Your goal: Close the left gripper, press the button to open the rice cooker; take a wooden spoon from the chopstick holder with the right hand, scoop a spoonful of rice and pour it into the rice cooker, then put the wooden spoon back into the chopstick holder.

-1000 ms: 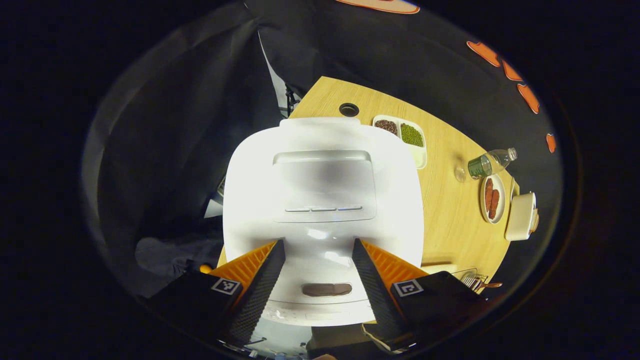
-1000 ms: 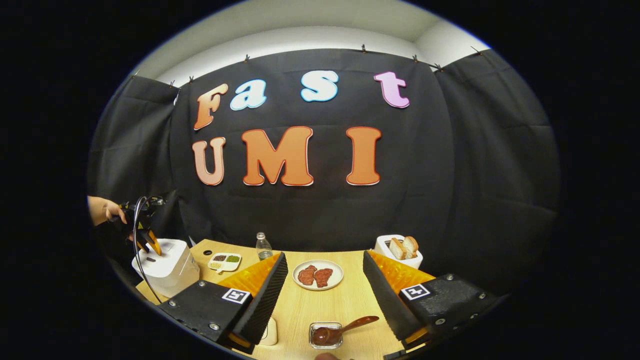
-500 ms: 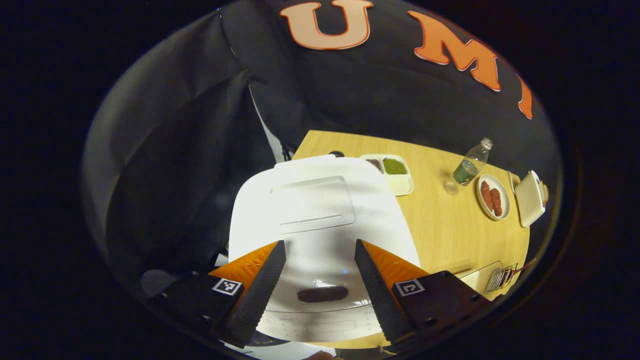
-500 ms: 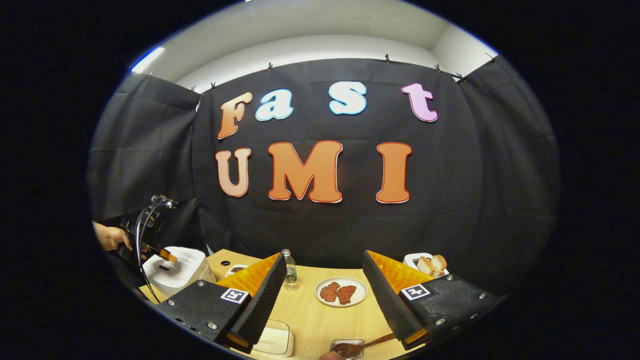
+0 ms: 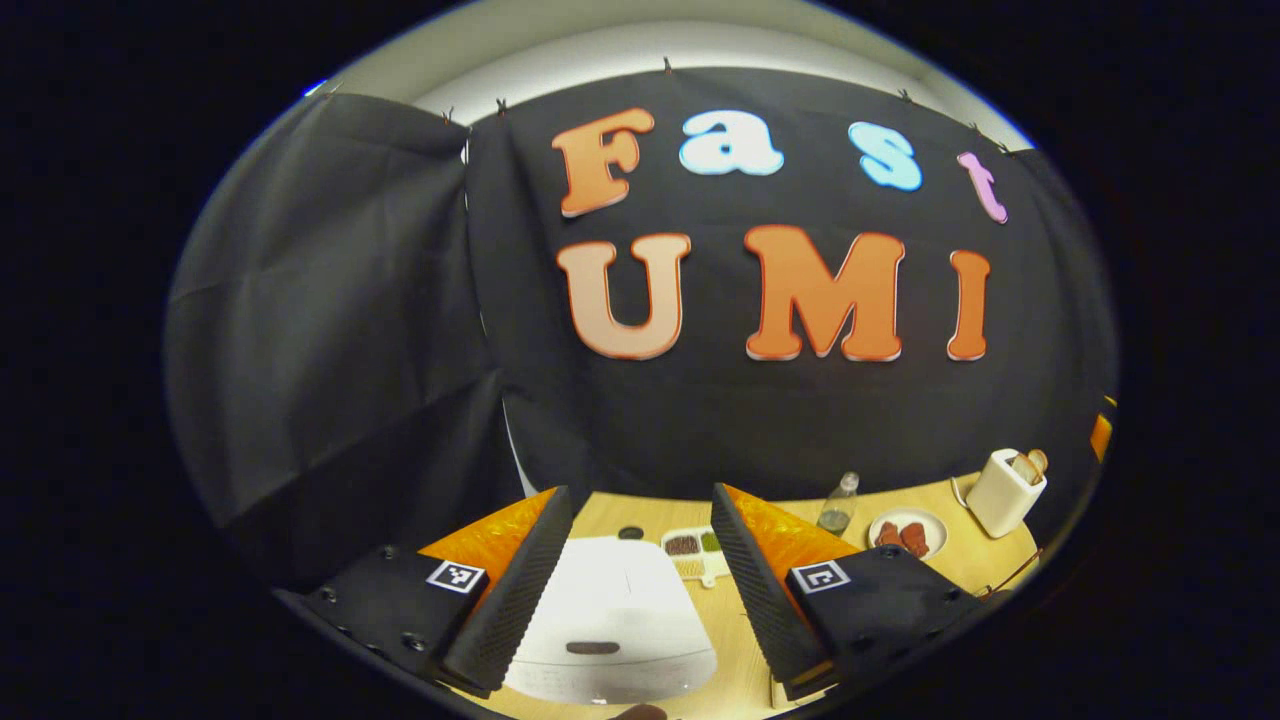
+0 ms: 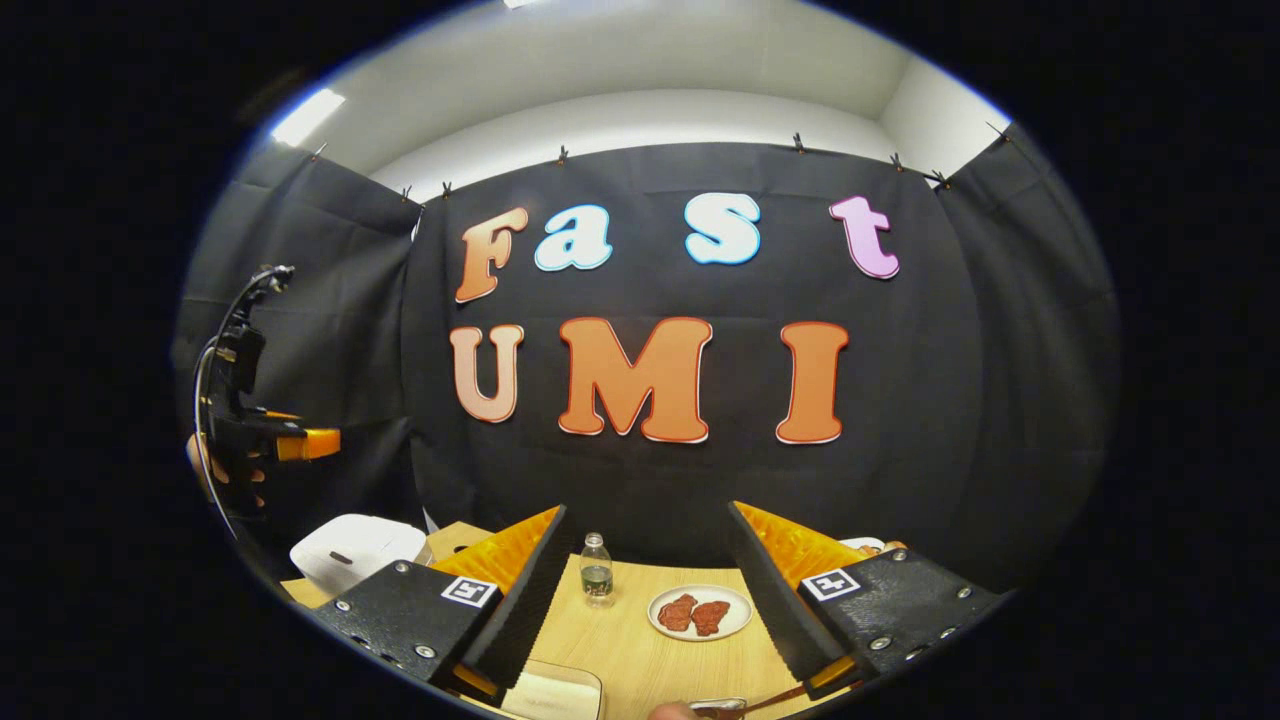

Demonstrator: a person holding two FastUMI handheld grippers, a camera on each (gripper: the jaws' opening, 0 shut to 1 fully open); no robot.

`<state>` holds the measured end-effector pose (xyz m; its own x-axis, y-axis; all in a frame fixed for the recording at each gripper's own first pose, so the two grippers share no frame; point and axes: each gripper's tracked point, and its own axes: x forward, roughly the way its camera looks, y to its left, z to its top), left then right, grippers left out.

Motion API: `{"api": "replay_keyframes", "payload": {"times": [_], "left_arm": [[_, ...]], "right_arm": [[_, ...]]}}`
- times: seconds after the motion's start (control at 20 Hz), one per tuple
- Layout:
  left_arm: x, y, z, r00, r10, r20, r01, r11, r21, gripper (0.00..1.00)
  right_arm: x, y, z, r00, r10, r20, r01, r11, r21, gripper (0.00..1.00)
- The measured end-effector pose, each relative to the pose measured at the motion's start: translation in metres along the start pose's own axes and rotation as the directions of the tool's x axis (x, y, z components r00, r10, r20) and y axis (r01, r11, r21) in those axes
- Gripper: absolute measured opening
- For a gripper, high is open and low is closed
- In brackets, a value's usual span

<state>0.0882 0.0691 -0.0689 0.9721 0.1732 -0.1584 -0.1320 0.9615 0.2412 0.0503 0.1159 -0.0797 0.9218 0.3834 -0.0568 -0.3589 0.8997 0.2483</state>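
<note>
The light wooden table (image 5: 880,575) runs across the bottom of both views. On its left end sits the white, rounded rice cooker (image 5: 610,625), lid down; in the left gripper view it lies below and between the fingers, its dark oval button (image 5: 592,648) on the near side and its long axis running away from the camera. The right gripper view sees the same cooker (image 6: 355,550) from the side, far left.

The left gripper view also takes in a white toaster with bread slices (image 5: 1005,490) at far right and a divided white tray of dark and green beans (image 5: 695,548) just behind the cooker. The right gripper view adds a white rectangular lidded box (image 6: 550,692) at its bottom edge.

Both show a white plate with two reddish meat pieces (image 6: 700,612) and a clear plastic bottle (image 6: 596,570).

The left gripper (image 5: 640,590) is wide apart, holding nothing, raised above the cooker. The right gripper (image 6: 645,600) likewise gapes empty above the table.
</note>
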Motion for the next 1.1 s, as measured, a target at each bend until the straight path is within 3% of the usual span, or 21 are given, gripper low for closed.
{"api": "replay_keyframes", "payload": {"times": [0.15,0.3,0.5,0.75,1.1], "left_arm": [[-0.026,-0.020,0.057,0.986,-0.015,0.169,0.009,0.999,0.032,0.96],[-0.057,-0.037,0.090,0.963,-0.035,0.267,0.023,0.999,0.048,0.94],[-0.083,-0.060,0.093,0.955,-0.079,0.285,0.069,0.997,0.047,0.95],[-0.101,-0.066,0.101,0.939,-0.081,0.335,0.074,0.997,0.033,1.00],[-0.120,-0.058,0.098,0.930,-0.082,0.359,0.078,0.997,0.026,0.97]], "right_arm": [[-0.002,0.001,0.026,0.999,-0.012,0.041,0.012,1.000,-0.003,0.95],[-0.009,0.001,0.051,0.996,-0.021,0.090,0.020,1.000,0.009,0.95],[-0.019,-0.004,0.066,0.990,-0.041,0.136,0.045,0.999,-0.022,0.95],[-0.030,-0.010,0.077,0.981,-0.063,0.185,0.074,0.996,-0.052,0.95],[-0.037,-0.024,0.079,0.977,-0.091,0.192,0.099,0.994,-0.035,0.95]]}}
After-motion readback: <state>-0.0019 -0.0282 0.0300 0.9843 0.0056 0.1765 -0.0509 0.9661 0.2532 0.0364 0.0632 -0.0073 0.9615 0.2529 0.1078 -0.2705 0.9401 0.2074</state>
